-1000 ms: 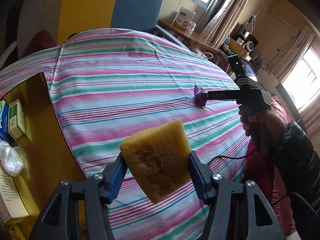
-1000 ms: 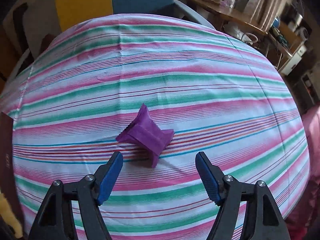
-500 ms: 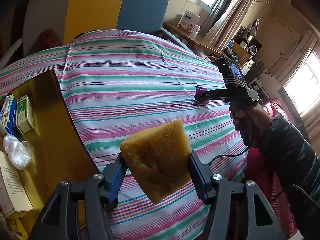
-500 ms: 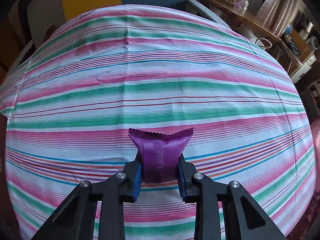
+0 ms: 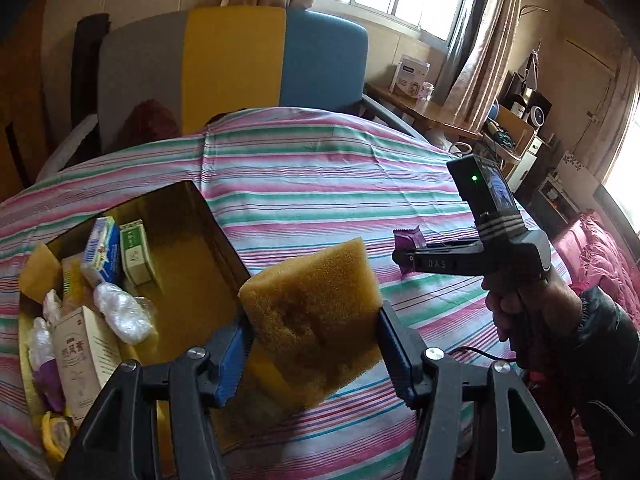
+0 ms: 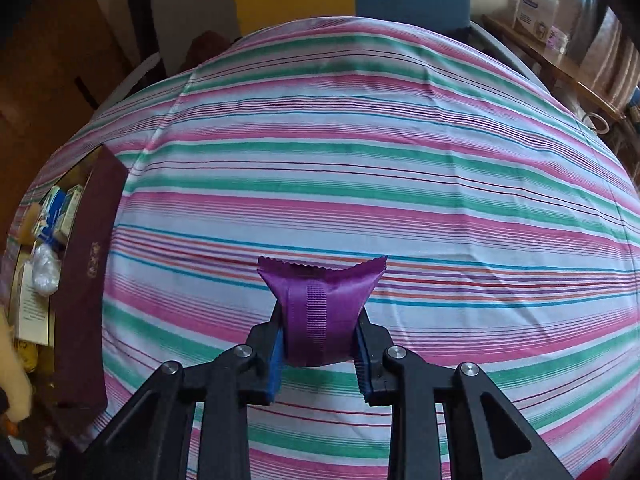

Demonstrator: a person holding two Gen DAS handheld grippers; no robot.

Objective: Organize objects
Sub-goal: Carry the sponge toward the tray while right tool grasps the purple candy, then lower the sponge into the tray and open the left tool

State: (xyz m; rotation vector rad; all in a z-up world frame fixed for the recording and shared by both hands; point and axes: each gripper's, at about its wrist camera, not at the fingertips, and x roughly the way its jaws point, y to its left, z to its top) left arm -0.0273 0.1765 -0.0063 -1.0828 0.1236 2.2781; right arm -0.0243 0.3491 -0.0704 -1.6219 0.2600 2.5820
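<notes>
Above the striped cloth [image 6: 400, 160], the right hand-held gripper [image 6: 320, 344] pinches a crinkled purple foil packet [image 6: 320, 304]; the left hand-held gripper [image 5: 312, 344] clamps a yellow porous sponge block [image 5: 312, 308] beside the gold-lined open box [image 5: 188, 256] of small cartons.

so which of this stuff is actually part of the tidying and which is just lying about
Part of the job:
- sponge, held in the left gripper
- purple packet, held in the right gripper
- gold box with small cartons and wrapped items inside

Just lying about:
- striped cloth
- chair
- white carton on the side desk
</notes>
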